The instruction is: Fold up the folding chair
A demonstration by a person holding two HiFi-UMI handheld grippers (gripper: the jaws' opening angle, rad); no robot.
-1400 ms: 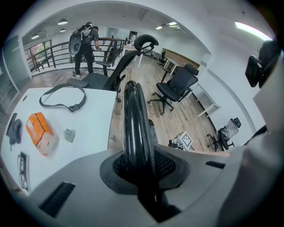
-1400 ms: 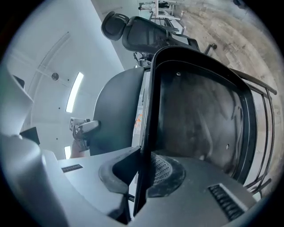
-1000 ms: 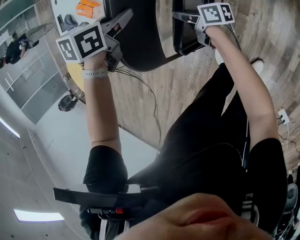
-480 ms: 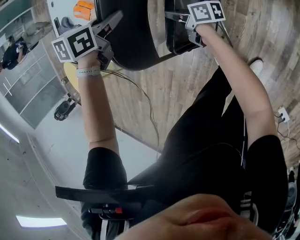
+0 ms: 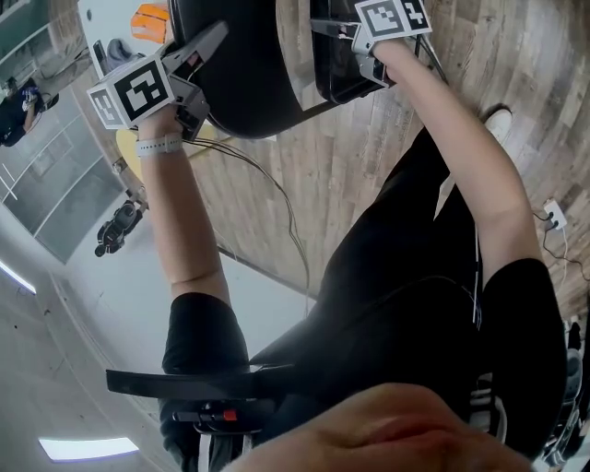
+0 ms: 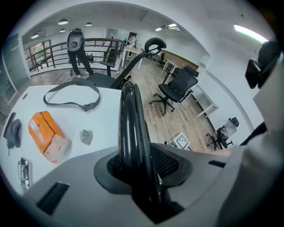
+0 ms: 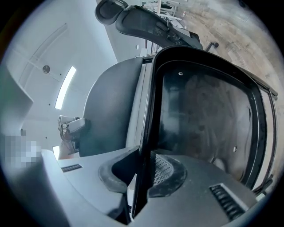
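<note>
The black folding chair shows in the head view as a rounded backrest point(image 5: 241, 85) and a seat panel point(image 5: 334, 66) close beside it. My left gripper point(image 5: 210, 44) sits at the backrest's left edge. In the left gripper view the backrest's glossy rim point(image 6: 131, 124) runs between the jaws of my left gripper point(image 6: 138, 165); they are opening, but the pads still touch it. My right gripper point(image 5: 321, 28) is shut on the seat's thin black edge point(image 7: 148, 111), which passes between the jaws of my right gripper point(image 7: 141, 174). The backrest point(image 7: 113, 106) stands just left of the seat.
A white table point(image 6: 102, 111) behind the chair holds an orange pack point(image 6: 46, 137), a grey strap point(image 6: 73, 95) and glasses point(image 6: 24, 170). An office chair point(image 6: 179, 86) stands on the wooden floor. A person point(image 6: 77, 51) stands by the railing. A cable point(image 5: 281, 198) trails over the floor.
In the head view both grippers and the chair have slid up and to the left. The backrest and the seat keep the same narrow gap.
</note>
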